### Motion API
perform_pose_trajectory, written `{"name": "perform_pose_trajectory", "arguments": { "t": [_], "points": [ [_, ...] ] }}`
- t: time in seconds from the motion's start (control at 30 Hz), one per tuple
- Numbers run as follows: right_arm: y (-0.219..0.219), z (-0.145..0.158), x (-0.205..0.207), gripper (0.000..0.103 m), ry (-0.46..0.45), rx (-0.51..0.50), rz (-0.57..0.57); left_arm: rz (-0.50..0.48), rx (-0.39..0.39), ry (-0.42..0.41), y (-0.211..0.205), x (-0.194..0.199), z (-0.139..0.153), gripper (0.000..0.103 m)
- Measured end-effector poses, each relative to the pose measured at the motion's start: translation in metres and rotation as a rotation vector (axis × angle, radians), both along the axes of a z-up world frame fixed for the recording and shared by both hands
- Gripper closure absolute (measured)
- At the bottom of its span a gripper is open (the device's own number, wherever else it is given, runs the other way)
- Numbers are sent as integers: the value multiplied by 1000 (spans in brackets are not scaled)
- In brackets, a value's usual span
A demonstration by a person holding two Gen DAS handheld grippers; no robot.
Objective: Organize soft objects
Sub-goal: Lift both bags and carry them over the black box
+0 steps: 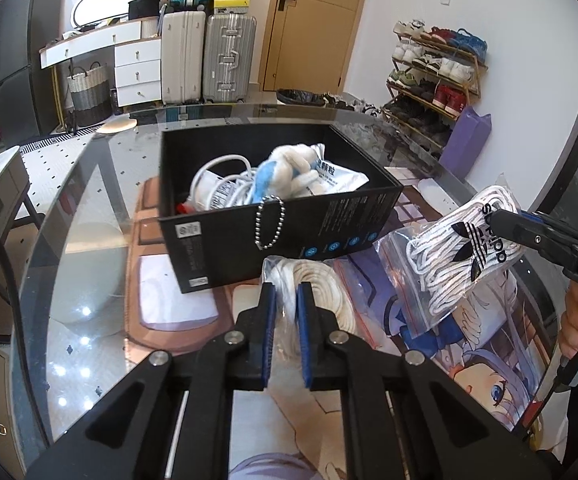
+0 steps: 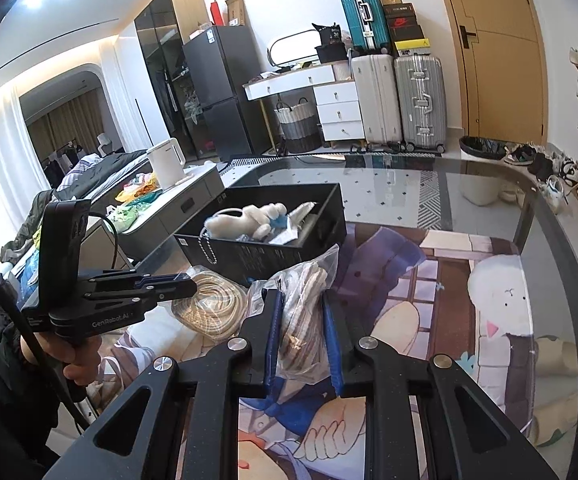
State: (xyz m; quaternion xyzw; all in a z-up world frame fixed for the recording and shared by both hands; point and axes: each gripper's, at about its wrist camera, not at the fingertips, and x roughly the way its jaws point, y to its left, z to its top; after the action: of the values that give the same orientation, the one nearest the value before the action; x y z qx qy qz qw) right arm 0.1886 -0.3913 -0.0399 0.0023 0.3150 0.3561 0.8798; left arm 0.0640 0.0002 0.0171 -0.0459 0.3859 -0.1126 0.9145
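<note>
Left wrist view: left gripper (image 1: pixel 285 294), jaws narrow, clamps the bagged cream rope coil (image 1: pixel 321 288) at lower centre; black box (image 1: pixel 273 236) behind holds plush toy (image 1: pixel 289 172).

Right wrist view: right gripper (image 2: pixel 300 304) grips bag of white laces (image 2: pixel 301 312), centre, lifted above the mat (image 2: pixel 449 280).

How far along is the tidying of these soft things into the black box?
Partly done: the black box already holds a plush toy, a white cable and a packet. In hand: the right gripper holds the bagged white laces in the air, and the left gripper grips the bagged cream rope. Both bags still need boxing.
</note>
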Motion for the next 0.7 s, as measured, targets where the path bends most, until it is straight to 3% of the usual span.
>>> {"name": "perform_pose_trajectory", "arguments": {
  "t": [0.7],
  "points": [
    [5, 53, -10, 83, -138, 90, -7, 41, -17, -146, 20, -22, 55, 96]
  ]
}}
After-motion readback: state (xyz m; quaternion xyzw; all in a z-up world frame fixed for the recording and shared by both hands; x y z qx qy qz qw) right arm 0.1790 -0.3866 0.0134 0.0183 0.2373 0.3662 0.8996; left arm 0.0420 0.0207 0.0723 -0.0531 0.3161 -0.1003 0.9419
